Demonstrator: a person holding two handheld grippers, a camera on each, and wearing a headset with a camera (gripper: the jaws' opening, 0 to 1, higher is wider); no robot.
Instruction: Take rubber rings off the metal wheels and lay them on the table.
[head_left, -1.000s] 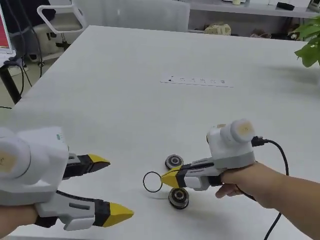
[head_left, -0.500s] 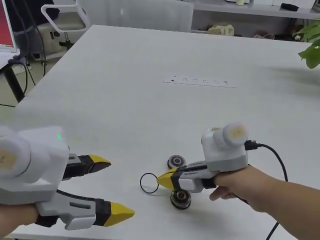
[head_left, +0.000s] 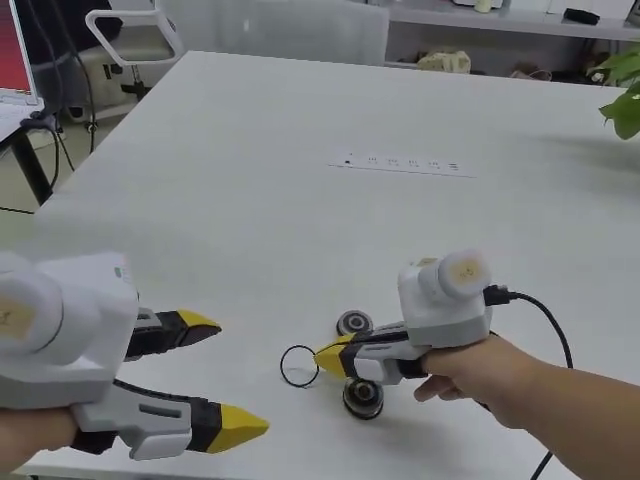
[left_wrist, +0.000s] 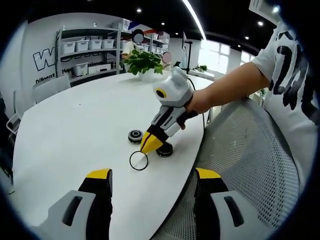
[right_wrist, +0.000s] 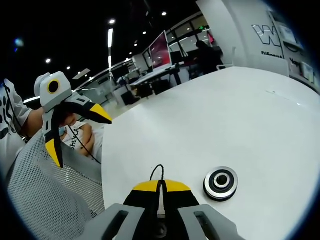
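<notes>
My right gripper (head_left: 325, 360) is shut on the edge of a thin black rubber ring (head_left: 299, 366), held low over the white table (head_left: 300, 220). Two metal wheels flank its jaws: one just beyond (head_left: 353, 323), one on the near side (head_left: 362, 397). In the left gripper view, the ring (left_wrist: 138, 160) hangs from the right gripper (left_wrist: 150, 143) in front of both wheels (left_wrist: 135, 136) (left_wrist: 164, 149). In the right gripper view, the ring (right_wrist: 157, 172) sticks out past the shut tips (right_wrist: 161, 186), with a wheel (right_wrist: 220, 183) to the right. My left gripper (head_left: 225, 375) stands open near the table's front edge, nothing between its fingers.
A flush socket strip (head_left: 400, 163) is set in the table farther back. An office chair (head_left: 130, 40) stands at the far left corner and a plant (head_left: 625, 100) at the right edge. A mesh chair seat (left_wrist: 250, 150) lies just off the table's near edge.
The right gripper has eased slightly left with the ring, a little away from the wheels. The left gripper has stayed where it was, still open.
</notes>
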